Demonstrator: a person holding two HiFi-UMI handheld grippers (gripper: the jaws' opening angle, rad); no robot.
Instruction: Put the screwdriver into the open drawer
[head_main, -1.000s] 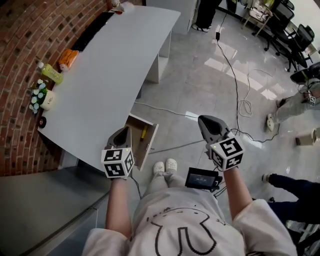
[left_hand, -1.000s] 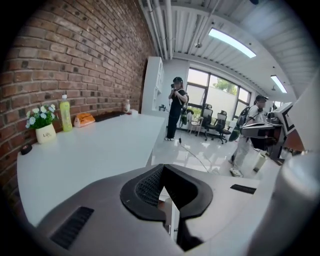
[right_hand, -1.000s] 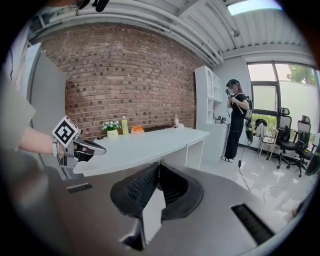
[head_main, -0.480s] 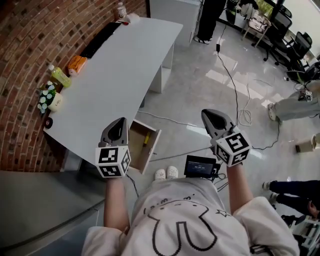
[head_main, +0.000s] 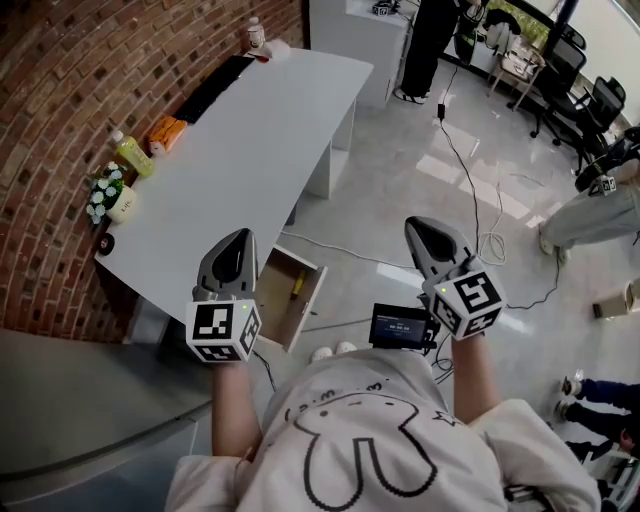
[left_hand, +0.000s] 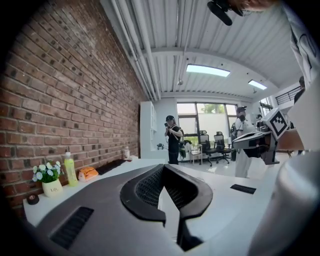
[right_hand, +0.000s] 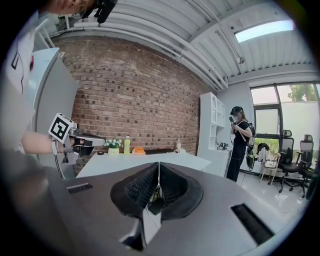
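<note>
The screwdriver (head_main: 297, 283), with its yellow handle, lies inside the open wooden drawer (head_main: 312, 296) under the near end of the white table (head_main: 250, 140). My left gripper (head_main: 237, 238) is held high above the table's near corner, just left of the drawer, shut with nothing in it. In the left gripper view its jaws (left_hand: 164, 167) meet at the tips and point level along the tabletop. My right gripper (head_main: 415, 226) hangs over the floor to the drawer's right, also shut and empty. Its jaws (right_hand: 158, 165) touch in the right gripper view.
Along the brick wall stand a flower pot (head_main: 113, 200), a yellow-green bottle (head_main: 131, 153), an orange pack (head_main: 167, 132) and a black keyboard (head_main: 218, 85). Cables (head_main: 470, 180) run across the tiled floor. A small screen (head_main: 400, 326) hangs at the waist. People stand at the back and right.
Both grippers have risen towards the head camera and point more level. The screwdriver has stayed in the drawer, and both pairs of jaws have stayed shut.
</note>
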